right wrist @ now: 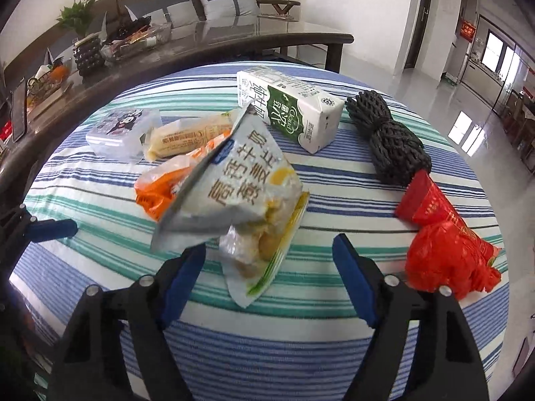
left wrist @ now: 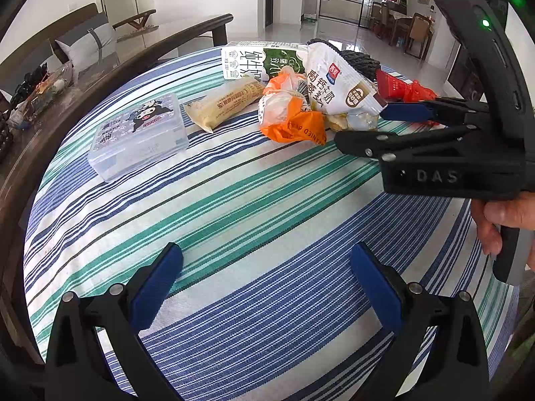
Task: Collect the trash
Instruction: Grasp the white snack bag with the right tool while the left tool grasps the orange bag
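Where the right claw (right wrist: 269, 280) gapes, white snack bag (right wrist: 234, 187) just ahead.

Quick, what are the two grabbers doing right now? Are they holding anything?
Left gripper: open, holding nothing, above the striped tablecloth.
Right gripper: open, holding nothing, right by the white snack bag.

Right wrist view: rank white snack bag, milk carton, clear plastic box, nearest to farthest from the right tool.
1. white snack bag: just ahead of the right tool, by its left finger.
2. milk carton: farther back, center.
3. clear plastic box: back left, partly hidden behind wrappers.
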Tool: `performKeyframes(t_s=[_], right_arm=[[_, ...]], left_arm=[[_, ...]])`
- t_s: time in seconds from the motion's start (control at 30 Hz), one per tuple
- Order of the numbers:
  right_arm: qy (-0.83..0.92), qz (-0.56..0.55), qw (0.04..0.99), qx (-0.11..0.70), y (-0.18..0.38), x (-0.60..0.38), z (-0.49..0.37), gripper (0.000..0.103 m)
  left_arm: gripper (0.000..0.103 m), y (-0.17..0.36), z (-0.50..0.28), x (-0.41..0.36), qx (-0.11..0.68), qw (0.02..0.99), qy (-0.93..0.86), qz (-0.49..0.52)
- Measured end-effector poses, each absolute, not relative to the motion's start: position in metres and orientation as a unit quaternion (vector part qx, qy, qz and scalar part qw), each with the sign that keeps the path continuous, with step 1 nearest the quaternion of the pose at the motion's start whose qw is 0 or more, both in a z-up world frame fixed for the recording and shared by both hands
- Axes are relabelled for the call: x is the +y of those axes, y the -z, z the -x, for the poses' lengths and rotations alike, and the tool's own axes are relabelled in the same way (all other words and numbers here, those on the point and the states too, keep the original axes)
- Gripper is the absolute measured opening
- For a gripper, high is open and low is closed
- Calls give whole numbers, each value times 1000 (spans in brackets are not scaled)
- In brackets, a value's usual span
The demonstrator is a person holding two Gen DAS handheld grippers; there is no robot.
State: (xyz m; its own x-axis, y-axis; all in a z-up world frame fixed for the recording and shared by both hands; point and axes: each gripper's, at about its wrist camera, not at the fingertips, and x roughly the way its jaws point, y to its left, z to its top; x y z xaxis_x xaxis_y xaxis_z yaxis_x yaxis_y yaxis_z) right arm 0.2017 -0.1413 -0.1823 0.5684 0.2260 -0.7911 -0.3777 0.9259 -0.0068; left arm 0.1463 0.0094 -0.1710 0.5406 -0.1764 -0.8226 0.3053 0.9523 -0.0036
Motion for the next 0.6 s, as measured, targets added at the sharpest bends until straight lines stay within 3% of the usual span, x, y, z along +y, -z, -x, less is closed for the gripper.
performKeyframes(t_s=[0.07,0.13,0.23,0.53,0.6], right_arm=[[-183,88,877,434,182,-140,-200,35],[-182,90,879,432,179,-143,-192,30],[-198,47,873,443,171,-159,-174,29],[-265,-221,774,530,176,-234,-131,30],[-235,-246,779,526,180,-258,-133,34]], left_arm=[[99,171,-146,10,459,875,138,-70],[99,171,-146,9,459,875,138,-70],[99,171,-146,9,459,875,138,-70],[99,171,-146,9,459,875,138,-70],[99,171,-146,9,459,875,138,-70]])
